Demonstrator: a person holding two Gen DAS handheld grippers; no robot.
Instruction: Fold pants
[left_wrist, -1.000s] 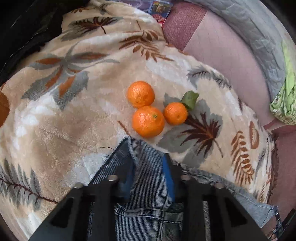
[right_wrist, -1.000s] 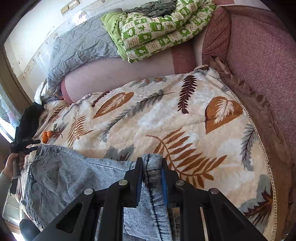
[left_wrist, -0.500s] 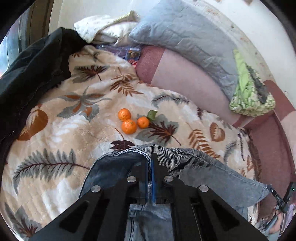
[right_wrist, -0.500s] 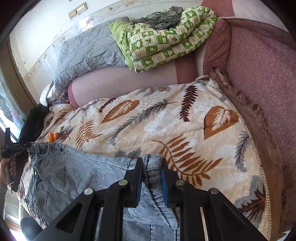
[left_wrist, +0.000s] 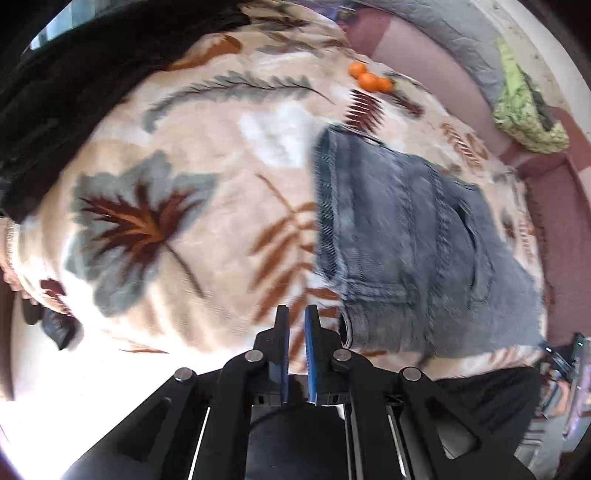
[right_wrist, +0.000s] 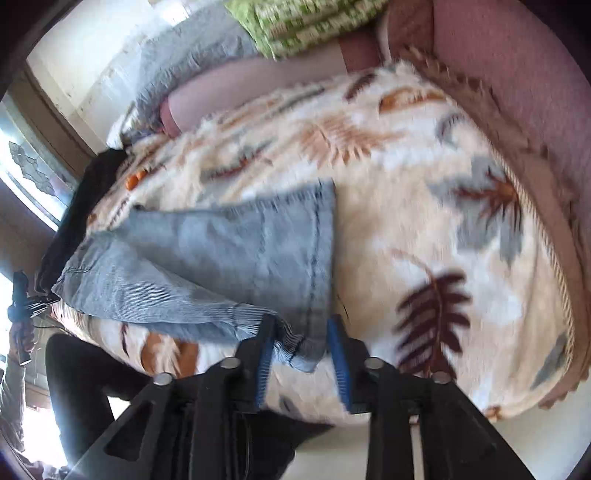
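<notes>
The right gripper (right_wrist: 301, 345) has just been opening; its blue pads stand apart with the hem corner of the jeans (right_wrist: 236, 254) lying loose between them, no longer pinched. The left gripper (left_wrist: 296, 332) is nearly closed on nothing, hanging over bare blanket (left_wrist: 177, 155) just beside the waistband end of the denim. The jeans lie folded near the front edge of the leaf-print blanket, well apart from the oranges (left_wrist: 369, 79) toward the back edge. Judging by this, the fold has just been laid down. To finish it well, draw the right pads clear without snagging the hem, then smooth the layers so the edges line up.
</notes>
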